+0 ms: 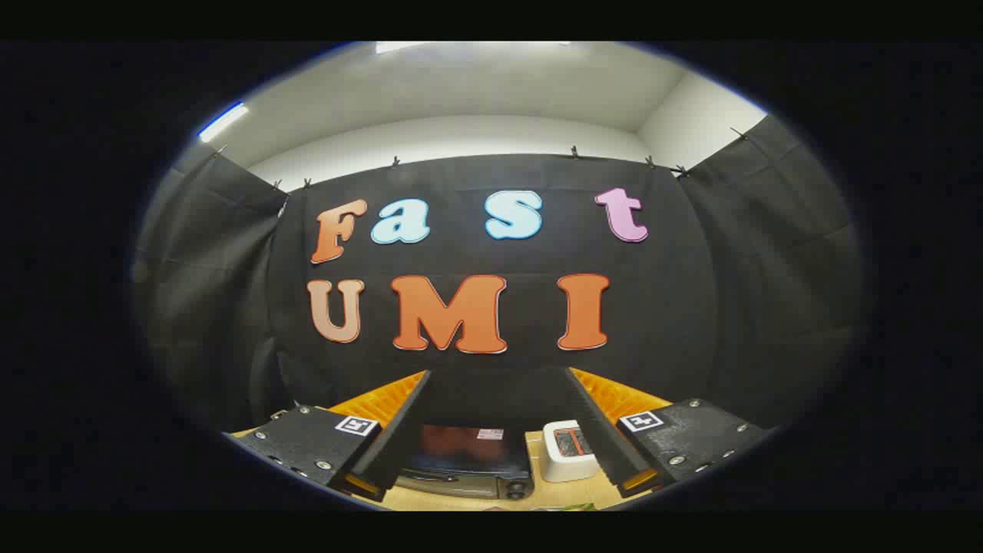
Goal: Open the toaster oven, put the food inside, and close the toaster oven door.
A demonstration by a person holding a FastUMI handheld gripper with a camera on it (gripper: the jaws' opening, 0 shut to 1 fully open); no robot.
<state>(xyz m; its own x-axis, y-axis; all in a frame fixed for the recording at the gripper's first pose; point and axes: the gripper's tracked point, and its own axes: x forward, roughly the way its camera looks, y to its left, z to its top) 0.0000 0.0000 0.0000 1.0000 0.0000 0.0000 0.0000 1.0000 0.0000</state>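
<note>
Toaster oven (468,461) between spread claw (499,449) fingers, untouched

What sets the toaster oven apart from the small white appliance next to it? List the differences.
The toaster oven is dark and wide; the white appliance is pale and much narrower. The toaster oven shows a dark glass front, the white appliance a reddish slot on top. Both stand on the tan table, just ahead of the open gripper, touched by neither finger.
</note>
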